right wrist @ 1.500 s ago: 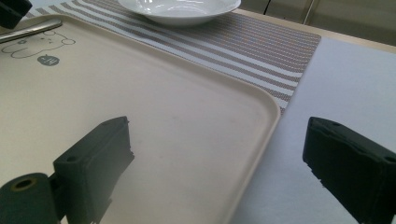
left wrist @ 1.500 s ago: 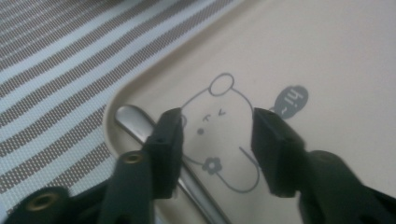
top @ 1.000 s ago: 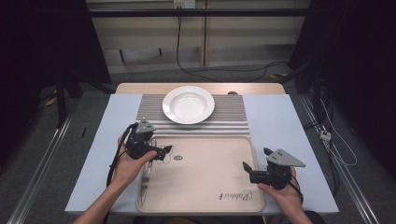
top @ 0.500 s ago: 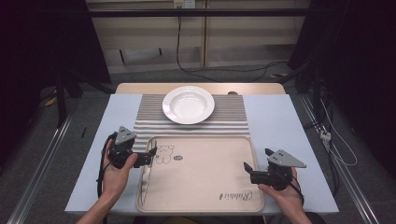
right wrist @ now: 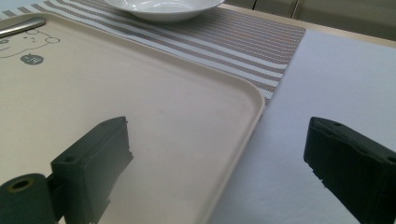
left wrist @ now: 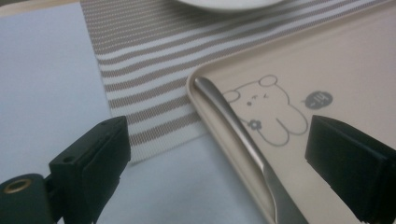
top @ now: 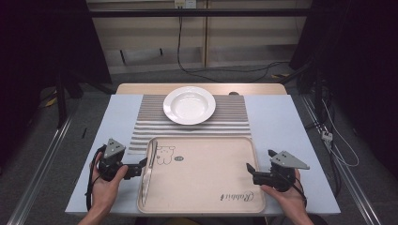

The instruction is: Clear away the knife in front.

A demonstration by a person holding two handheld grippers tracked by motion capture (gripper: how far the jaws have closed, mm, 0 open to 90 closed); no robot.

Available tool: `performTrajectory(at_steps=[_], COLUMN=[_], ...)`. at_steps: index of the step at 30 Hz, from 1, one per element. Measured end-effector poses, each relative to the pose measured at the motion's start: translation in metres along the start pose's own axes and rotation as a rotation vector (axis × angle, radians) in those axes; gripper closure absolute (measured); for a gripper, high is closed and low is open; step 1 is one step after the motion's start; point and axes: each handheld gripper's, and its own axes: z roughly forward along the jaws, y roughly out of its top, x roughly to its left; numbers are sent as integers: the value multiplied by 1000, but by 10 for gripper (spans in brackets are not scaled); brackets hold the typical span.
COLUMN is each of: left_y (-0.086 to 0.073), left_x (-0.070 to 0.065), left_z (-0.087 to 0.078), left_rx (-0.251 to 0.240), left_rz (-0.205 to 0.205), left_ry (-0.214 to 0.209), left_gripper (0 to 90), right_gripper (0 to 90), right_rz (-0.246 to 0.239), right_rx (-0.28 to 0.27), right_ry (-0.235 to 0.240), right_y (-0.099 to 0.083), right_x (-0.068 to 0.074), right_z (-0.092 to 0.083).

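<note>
Along the tray's [top: 202, 187] left edge lay a metal knife [top: 147, 174], its length against the rim, while a white bowl [top: 189, 104] sat on the striped mat [top: 234, 117] toward the tabletop's far edge. Just outside that rim, the left gripper [top: 140, 167] hovered with jaws spread and empty, straddling rim and knife. At the tray's right edge the right gripper [top: 250, 170] was likewise released, straddling the rim. Likely step: gripping the tray's opposite edges; next, both jaws must close squarely on the rims, clear of the knife.

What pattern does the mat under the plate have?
The mat has brown and white stripes, clearest in the high view.
</note>
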Motion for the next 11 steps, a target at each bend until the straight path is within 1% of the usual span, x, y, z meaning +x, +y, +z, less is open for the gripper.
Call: performTrajectory(at_steps=[1, 4, 5, 6, 8, 11], left_y=[-4, -13, -16, -17, -18, -17], left_x=[-1, -3, -4, -4, -4, -4], left_z=[-1, -1, -2, -2, -3, -4], left_rx=[-1, 6, -5, -7, -7, -16], left_rz=[4, 9, 8, 13, 9, 18], left_ry=[8, 4, 12, 14, 5, 13], left_gripper=[64, 65, 70, 71, 66, 66], right_gripper=[77, 77, 77, 78, 78, 78], right_rz=[1, 1, 1, 2, 4, 11], right_rx=[1, -3, -5, -7, -8, -5], right_ry=[-1, 1, 4, 6, 9, 9], right_y=[0, 0, 0, 1, 1, 1], right_x=[0, 0, 0, 1, 1, 0], right_z=[0, 0, 0, 0, 0, 0])
